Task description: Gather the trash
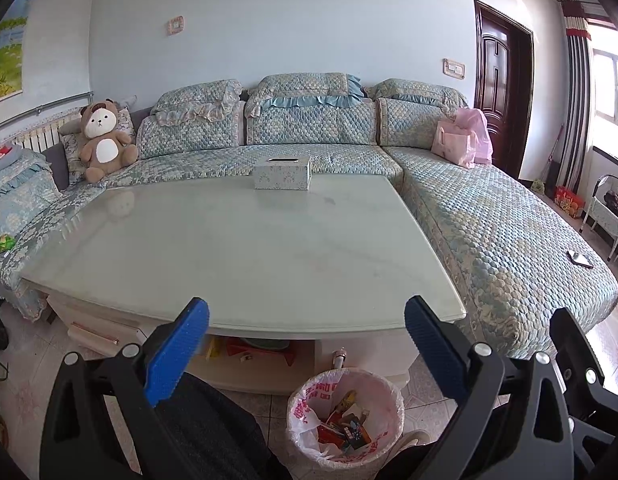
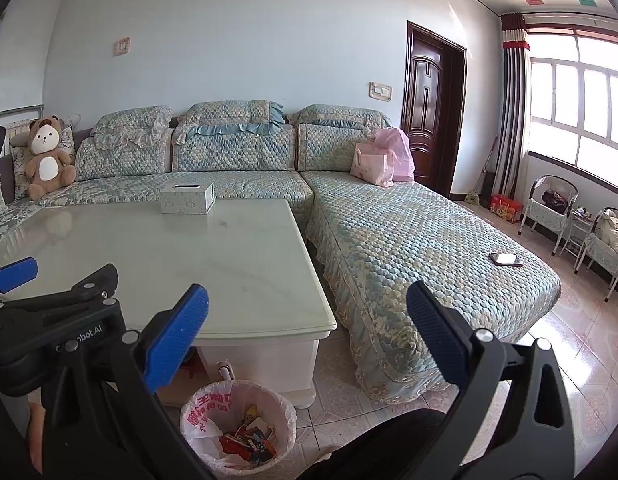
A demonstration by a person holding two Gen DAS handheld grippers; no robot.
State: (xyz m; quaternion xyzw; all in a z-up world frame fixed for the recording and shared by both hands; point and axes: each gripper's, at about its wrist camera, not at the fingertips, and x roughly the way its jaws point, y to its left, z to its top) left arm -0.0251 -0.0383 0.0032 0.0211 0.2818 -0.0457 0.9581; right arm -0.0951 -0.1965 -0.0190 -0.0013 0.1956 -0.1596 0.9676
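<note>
A waste bin (image 1: 345, 420) lined with a pink-printed bag stands on the floor in front of the coffee table; it holds several colourful wrappers (image 1: 347, 424). It also shows in the right wrist view (image 2: 237, 424). My left gripper (image 1: 307, 320) is open and empty, held above the bin at the table's near edge. My right gripper (image 2: 307, 316) is open and empty, over the table's near right corner. The left gripper's body shows in the right wrist view (image 2: 57, 320). The pale green table top (image 1: 245, 252) bears only a tissue box (image 1: 282, 173).
A quilted blue L-shaped sofa (image 1: 489, 220) wraps around the table. On it sit a teddy bear (image 1: 103, 140), pink bags (image 1: 463, 142), a phone (image 2: 506, 259) and a small green object (image 1: 4, 243). Chairs (image 2: 549, 208) stand by the window. A dark door (image 2: 431, 108) is behind.
</note>
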